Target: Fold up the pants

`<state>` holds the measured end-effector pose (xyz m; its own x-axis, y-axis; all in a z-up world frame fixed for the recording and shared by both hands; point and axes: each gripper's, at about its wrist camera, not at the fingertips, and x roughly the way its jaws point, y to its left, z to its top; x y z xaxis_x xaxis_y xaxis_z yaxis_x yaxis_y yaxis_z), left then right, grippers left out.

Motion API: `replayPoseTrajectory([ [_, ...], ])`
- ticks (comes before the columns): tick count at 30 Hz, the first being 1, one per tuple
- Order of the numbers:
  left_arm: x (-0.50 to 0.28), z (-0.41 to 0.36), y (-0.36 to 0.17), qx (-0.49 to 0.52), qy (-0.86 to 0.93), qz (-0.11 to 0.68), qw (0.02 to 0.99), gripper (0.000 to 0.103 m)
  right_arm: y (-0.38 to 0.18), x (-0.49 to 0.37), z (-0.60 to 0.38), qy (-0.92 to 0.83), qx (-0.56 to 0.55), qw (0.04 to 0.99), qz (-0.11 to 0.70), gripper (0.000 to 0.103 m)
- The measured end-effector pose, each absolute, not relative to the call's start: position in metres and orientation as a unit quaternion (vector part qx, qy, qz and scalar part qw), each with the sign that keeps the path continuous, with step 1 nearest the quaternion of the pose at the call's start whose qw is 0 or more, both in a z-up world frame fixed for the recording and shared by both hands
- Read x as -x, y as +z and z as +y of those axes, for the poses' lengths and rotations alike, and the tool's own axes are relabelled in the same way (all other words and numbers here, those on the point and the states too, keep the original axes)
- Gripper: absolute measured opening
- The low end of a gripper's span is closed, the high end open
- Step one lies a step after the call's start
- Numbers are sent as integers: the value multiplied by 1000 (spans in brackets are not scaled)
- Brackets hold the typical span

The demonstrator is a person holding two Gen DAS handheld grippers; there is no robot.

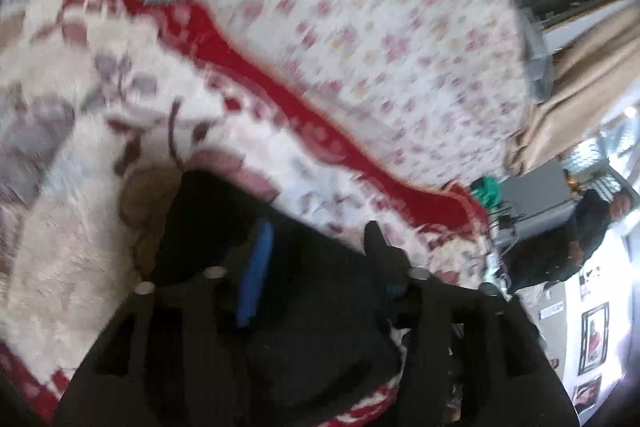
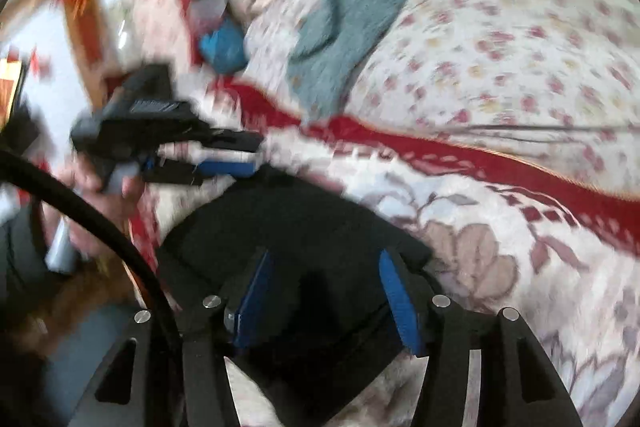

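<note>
black pants on the bed, both tools at the fabric (both views motion-blurred)

right wrist view: right tool (image 2: 326,291), lower centre, blue pads spread apart with the black pants (image 2: 288,219) bunched between them, grip not clear. left tool (image 2: 236,157) at centre left, held in a hand (image 2: 100,183), fingers nearly together at the pants' far edge; cannot tell if it pinches cloth. left wrist view: pants (image 1: 320,307) fill the lower centre between the fingers. floral blanket (image 2: 500,211) with a red band underneath; teal towel (image 2: 352,7) upper centre.
</note>
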<state>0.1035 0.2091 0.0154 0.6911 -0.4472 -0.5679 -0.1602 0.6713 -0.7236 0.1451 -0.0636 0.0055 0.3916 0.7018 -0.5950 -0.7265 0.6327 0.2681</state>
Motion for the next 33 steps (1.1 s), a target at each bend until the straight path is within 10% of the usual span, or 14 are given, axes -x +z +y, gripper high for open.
replayPoseTrajectory([
  [8, -64, 240, 47, 301, -61, 357, 882, 79, 2, -162, -117, 355, -116, 839, 396, 62],
  [18, -62, 272, -31, 386, -102, 429, 810, 79, -20, -160, -148, 383, -334, 746, 430, 70],
  [33, -81, 239, -54, 410, -162, 441, 782, 85, -52, -170, -123, 370, -310, 715, 506, 71],
])
